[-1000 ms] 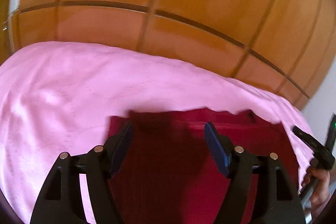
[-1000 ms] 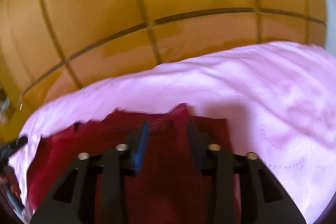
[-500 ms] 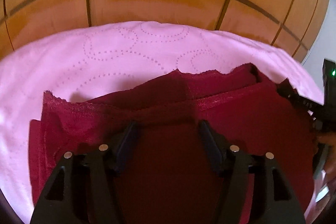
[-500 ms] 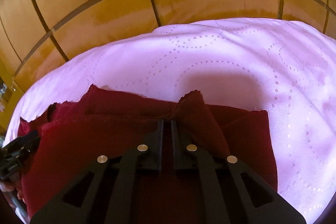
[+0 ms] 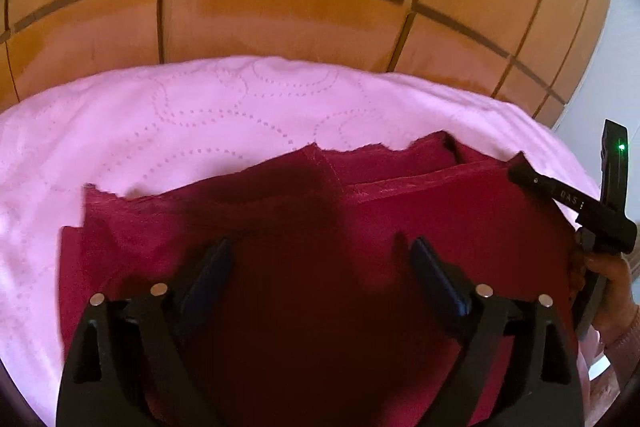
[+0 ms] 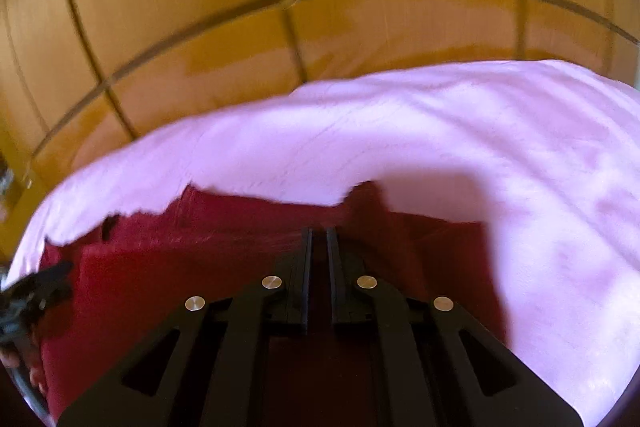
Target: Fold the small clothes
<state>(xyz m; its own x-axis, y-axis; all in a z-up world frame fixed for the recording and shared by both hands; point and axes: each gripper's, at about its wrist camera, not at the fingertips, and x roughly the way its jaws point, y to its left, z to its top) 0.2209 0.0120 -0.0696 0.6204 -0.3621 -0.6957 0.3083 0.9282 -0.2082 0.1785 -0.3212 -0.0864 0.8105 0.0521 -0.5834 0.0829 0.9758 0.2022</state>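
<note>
The dark red garment [image 5: 440,211] lies partly folded on the pink quilted bedspread [image 5: 200,115]. Left gripper [image 5: 320,259] hovers over it, jaws just opened wide with nothing pinched. Right gripper [image 6: 319,239] is closed tight; whether it pinches the cloth is hard to tell.

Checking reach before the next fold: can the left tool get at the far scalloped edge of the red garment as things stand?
Probably yes. The left tool stands open above the red garment, its jaws having just widened with nothing pinched, and only flat cloth lies ahead up to the scalloped edge.
</note>
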